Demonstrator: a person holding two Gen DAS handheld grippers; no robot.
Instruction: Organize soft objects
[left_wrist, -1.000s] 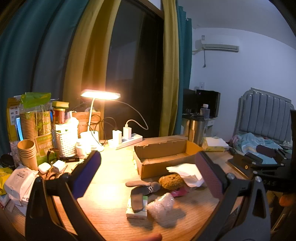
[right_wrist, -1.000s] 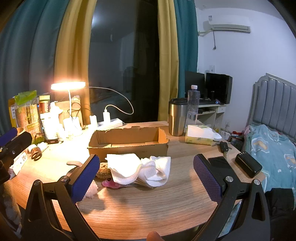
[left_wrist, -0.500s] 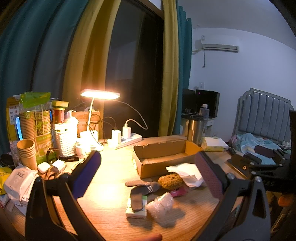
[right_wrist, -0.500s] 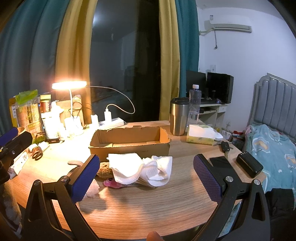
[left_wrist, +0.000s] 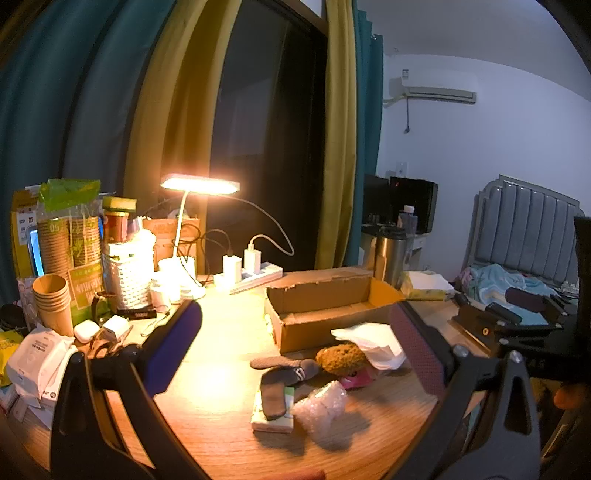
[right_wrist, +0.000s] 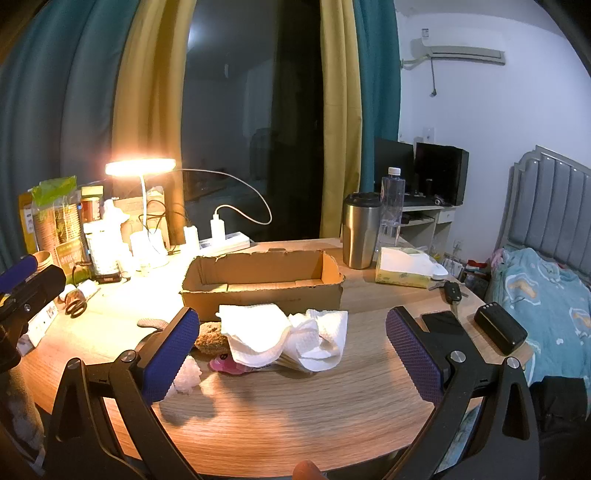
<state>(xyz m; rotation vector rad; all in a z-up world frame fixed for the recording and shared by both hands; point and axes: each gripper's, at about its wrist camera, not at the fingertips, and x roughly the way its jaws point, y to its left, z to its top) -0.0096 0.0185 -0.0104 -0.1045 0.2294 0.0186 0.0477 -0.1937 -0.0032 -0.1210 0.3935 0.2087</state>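
1. The soft things lie in a loose heap on the round wooden table (right_wrist: 295, 417), just in front of the open cardboard box (right_wrist: 262, 282); the white cloth (right_wrist: 280, 336) is crumpled and folded over itself, its far edge touching or nearly touching the box's front wall.
2. At the cloth's 9 o'clock sits a brown, coarse sponge (left_wrist: 341, 358), partly tucked under the cloth; a pink item (right_wrist: 225, 364) peeps out at the cloth's 7 o'clock, too hidden to name.
3. In the left wrist view two dark insoles (left_wrist: 275, 387) lie at the sponge's 8 o'clock, one resting on a small white and green packet (left_wrist: 271, 419); a crumpled wad of bubble wrap (left_wrist: 319, 406) sits at the sponge's 6 o'clock, beside the packet.
4. The left gripper (left_wrist: 295, 343) is spread wide, nothing between its fingers, raised over the table and clear of the heap.
5. The right gripper (right_wrist: 291, 350) is likewise wide apart and empty; the cloth shows in the gap, untouched by either pad.
6. Outward: a lit desk lamp (right_wrist: 140, 168) at the box's 10 o'clock; a steel tumbler (right_wrist: 360, 230) at its 2 o'clock; a tissue pack (right_wrist: 406, 267) and a car key (right_wrist: 452, 291) at 3 o'clock.
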